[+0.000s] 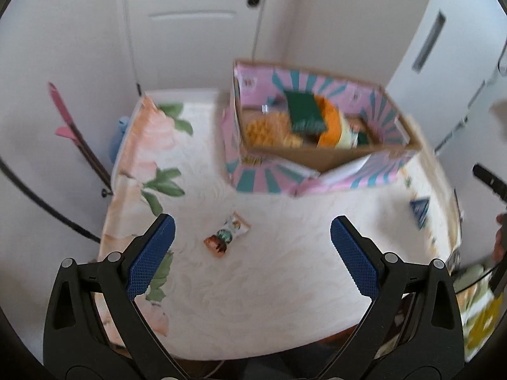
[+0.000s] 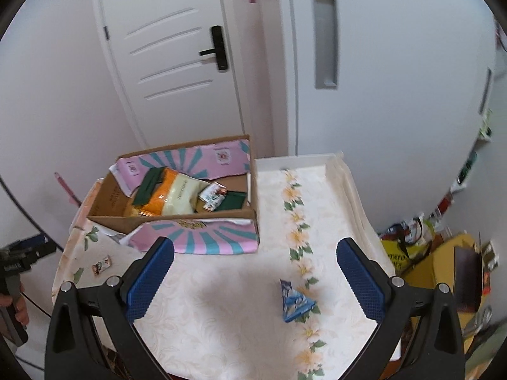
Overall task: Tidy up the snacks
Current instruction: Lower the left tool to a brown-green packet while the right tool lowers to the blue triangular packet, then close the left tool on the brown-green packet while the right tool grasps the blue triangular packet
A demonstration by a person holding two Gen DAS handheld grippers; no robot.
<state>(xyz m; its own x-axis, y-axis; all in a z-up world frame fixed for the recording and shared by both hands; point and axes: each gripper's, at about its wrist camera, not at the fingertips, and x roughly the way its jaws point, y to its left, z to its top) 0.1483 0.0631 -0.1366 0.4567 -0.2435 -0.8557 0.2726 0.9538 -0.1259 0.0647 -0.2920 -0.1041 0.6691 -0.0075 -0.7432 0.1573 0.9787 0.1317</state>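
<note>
Left gripper (image 1: 252, 237) gaping over crinkly wrapper (image 1: 227, 234), cardboard box (image 1: 317, 158) beyond

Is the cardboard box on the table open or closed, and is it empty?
Open and not empty. The box has its flaps folded down, and several snack bags lie inside. Two small packets remain outside on the table.

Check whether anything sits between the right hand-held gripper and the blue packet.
Nothing visible does. The right hand-held gripper hangs open above the blue packet, which lies alone on the tablecloth; the box stands farther back.
</note>
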